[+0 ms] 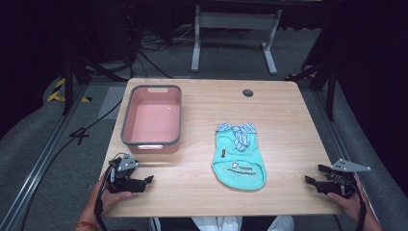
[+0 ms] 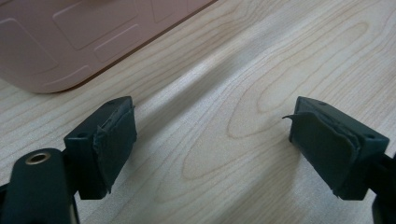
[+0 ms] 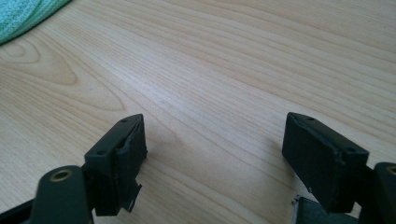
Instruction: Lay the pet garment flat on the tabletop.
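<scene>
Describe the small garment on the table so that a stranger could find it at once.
On the wooden table, look right of the pink basin, toward the middle. There the teal pet shirt lies flat, the only cloth item, with a blue-and-white striped collar at its far end.

Beyond my wooden table (image 1: 288, 125) I see a white metal frame (image 1: 235, 29) and floor cables (image 1: 149, 53).

White print on the teal shirt (image 1: 239, 163) is too small to read.
</scene>
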`<control>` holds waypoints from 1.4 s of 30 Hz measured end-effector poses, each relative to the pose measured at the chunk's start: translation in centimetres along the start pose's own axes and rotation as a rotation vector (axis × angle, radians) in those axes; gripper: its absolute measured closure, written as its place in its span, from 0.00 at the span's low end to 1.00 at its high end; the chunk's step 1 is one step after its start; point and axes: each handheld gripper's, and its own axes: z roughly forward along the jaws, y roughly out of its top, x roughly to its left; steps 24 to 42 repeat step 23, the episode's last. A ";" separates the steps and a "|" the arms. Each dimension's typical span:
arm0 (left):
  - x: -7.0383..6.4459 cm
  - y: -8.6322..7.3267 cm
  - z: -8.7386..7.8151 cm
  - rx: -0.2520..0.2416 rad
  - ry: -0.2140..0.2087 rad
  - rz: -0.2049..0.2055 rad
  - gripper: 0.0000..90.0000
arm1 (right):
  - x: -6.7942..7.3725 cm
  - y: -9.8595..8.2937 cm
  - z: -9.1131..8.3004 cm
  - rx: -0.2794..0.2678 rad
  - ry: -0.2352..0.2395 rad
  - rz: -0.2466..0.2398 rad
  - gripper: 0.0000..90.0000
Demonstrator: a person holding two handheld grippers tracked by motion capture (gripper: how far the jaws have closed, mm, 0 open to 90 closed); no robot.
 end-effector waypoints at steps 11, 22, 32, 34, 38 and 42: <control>0.0 0.0 0.0 0.000 -0.003 -0.002 0.17 | 0.0 0.0 0.0 0.001 -0.004 0.006 0.25; -0.1 0.0 0.0 0.000 0.002 -0.007 0.17 | -0.1 0.0 0.0 0.000 -0.015 0.017 0.24; -0.1 0.0 0.0 0.001 0.002 -0.008 0.17 | -0.1 0.0 0.0 0.000 -0.016 0.017 0.24; -0.1 0.0 0.0 0.001 0.002 -0.008 0.17 | -0.1 0.0 0.0 0.000 -0.016 0.017 0.24; -0.1 0.0 0.0 0.001 0.002 -0.008 0.17 | -0.1 0.0 0.0 0.000 -0.016 0.017 0.24; -0.1 0.0 0.0 0.001 0.002 -0.008 0.17 | -0.1 0.0 0.0 0.000 -0.016 0.017 0.24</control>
